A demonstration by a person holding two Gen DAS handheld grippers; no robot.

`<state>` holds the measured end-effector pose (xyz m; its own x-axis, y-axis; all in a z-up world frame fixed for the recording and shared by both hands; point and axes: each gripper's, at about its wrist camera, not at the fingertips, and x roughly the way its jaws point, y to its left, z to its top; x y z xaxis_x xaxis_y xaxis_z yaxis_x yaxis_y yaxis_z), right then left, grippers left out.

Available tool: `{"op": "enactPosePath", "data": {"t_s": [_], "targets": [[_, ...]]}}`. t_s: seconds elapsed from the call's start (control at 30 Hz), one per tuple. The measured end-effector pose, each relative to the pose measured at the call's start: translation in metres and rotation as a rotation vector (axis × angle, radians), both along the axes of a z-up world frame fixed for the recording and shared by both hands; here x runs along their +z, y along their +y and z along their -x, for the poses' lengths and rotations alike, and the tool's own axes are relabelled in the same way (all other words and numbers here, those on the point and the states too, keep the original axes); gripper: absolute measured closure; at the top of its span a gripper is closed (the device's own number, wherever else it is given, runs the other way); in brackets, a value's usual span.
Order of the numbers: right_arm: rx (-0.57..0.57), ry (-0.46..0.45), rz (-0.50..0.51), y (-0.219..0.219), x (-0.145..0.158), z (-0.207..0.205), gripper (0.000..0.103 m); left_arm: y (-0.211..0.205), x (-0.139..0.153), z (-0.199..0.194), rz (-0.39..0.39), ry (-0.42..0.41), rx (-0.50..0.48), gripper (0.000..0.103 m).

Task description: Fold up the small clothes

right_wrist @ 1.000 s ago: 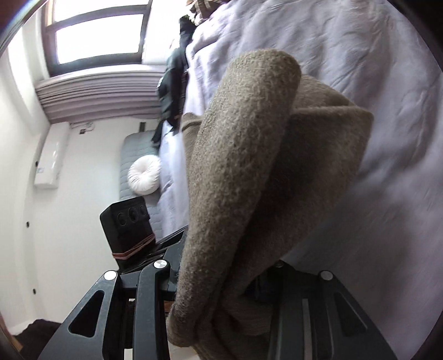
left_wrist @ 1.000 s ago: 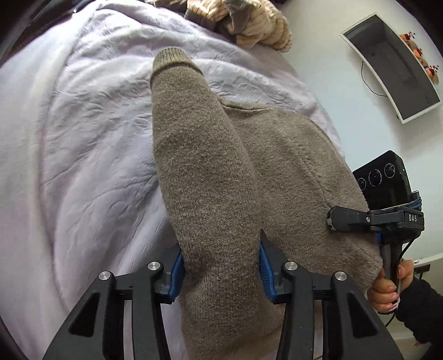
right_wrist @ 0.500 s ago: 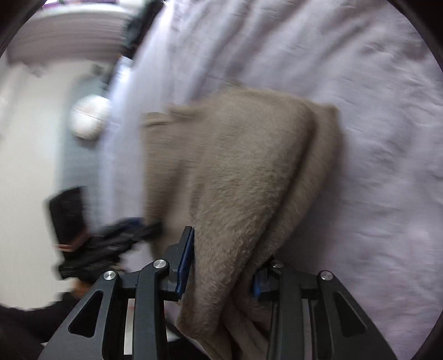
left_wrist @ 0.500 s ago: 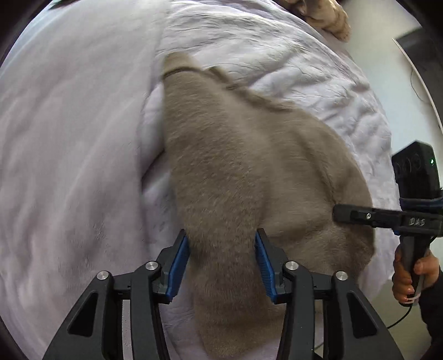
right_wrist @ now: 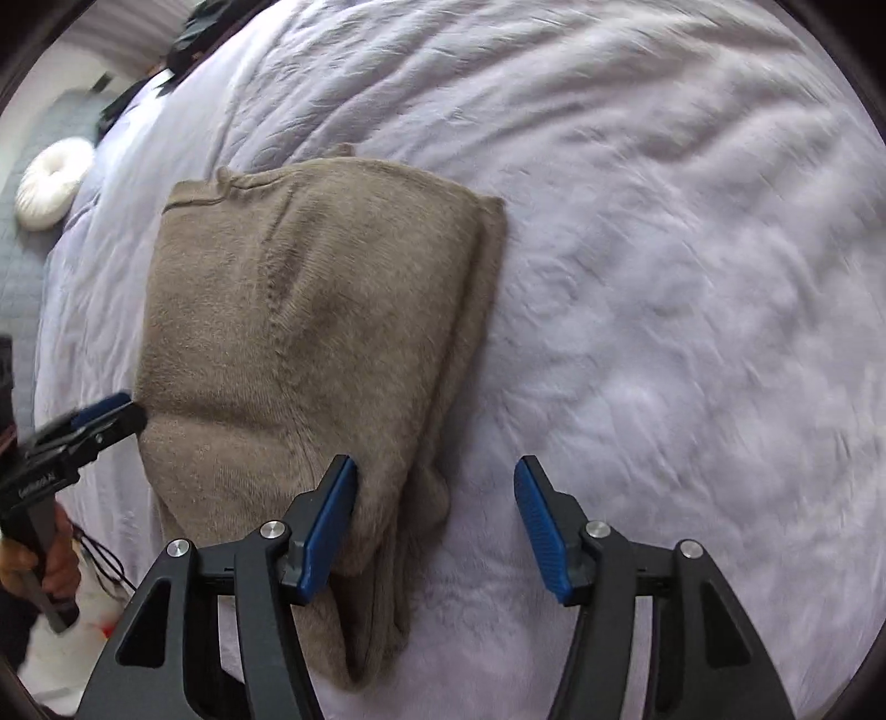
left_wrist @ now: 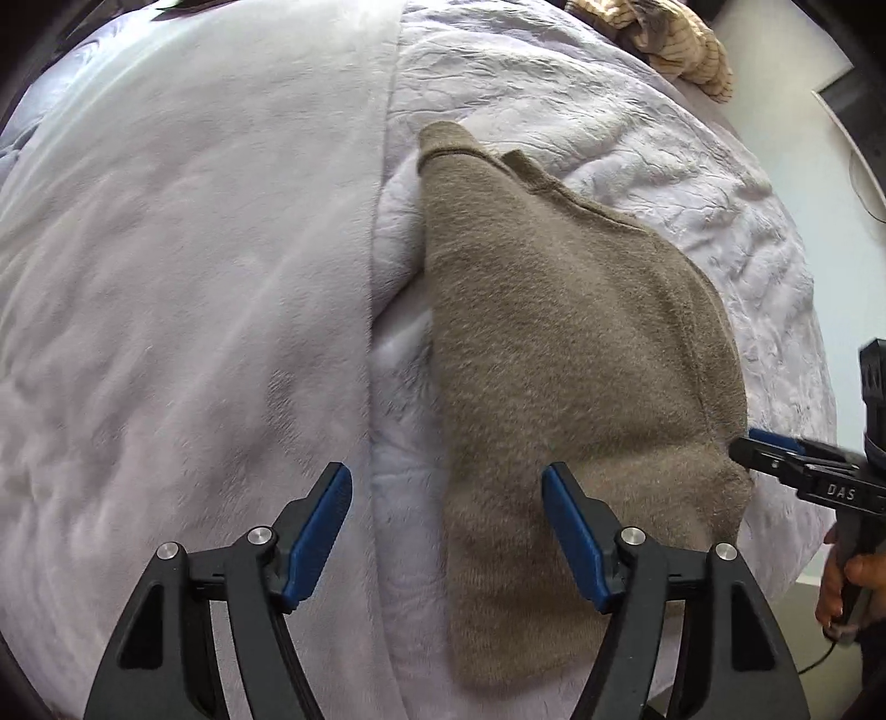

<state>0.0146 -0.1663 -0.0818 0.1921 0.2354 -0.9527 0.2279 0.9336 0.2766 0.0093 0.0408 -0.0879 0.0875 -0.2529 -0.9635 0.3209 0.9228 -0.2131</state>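
Sweater (left_wrist: 559,354) lies folded on the bed (left_wrist: 194,277). Left tool (left_wrist: 446,531) and right tool (right_wrist: 434,520) are both opening, gripping nothing. Judged: fold laid; further folds possibly remain.

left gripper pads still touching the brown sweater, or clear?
Cannot tell. In the left wrist view the left gripper is opening, its left pad over bare blanket. The right pad overlaps the sweater, with no gap or contact plainly visible.

Pale lilac bedspread (left_wrist: 194,277) rumpled; striped beige cloth (left_wrist: 681,44) at far edge; round white cushion (right_wrist: 52,183) beyond
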Motion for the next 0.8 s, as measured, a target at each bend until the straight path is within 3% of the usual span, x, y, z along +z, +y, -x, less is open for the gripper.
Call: {"op": "enactPosePath", "data": {"t_s": [0.1,0.17,0.2,0.3,0.37,0.4,0.7,0.77,0.8], "targets": [[-0.100,0.025,-0.021,-0.011,0.006,0.007,0.038,-0.001,0.011,0.008,-0.049,-0.006,0.002,0.030],[-0.137,0.018,-0.041,-0.013,0.016,0.017,0.021,-0.001,0.017,0.012,-0.063,-0.002,0.007,0.030],[-0.145,0.012,-0.041,-0.009,0.022,0.019,0.018,-0.001,0.020,0.015,-0.075,0.000,0.010,0.030],[-0.151,-0.001,-0.031,-0.002,0.030,0.016,0.018,-0.004,0.025,0.022,-0.116,0.001,0.011,0.029],[-0.165,0.005,-0.033,0.011,0.035,0.016,0.018,-0.006,0.025,0.025,-0.133,0.007,0.005,0.009],[-0.171,0.006,-0.042,0.018,0.037,0.015,0.018,-0.006,0.027,0.028,-0.129,-0.001,0.009,0.007],[-0.154,0.013,0.003,0.030,0.047,0.018,0.016,-0.002,0.034,0.033,-0.127,0.020,0.041,0.007],[-0.156,0.020,0.002,0.033,0.045,0.019,0.000,-0.002,0.033,0.034,-0.136,0.027,0.043,0.007],[-0.159,0.021,0.009,0.035,0.045,0.019,0.000,-0.002,0.032,0.034,-0.141,0.030,0.045,0.007]]}}
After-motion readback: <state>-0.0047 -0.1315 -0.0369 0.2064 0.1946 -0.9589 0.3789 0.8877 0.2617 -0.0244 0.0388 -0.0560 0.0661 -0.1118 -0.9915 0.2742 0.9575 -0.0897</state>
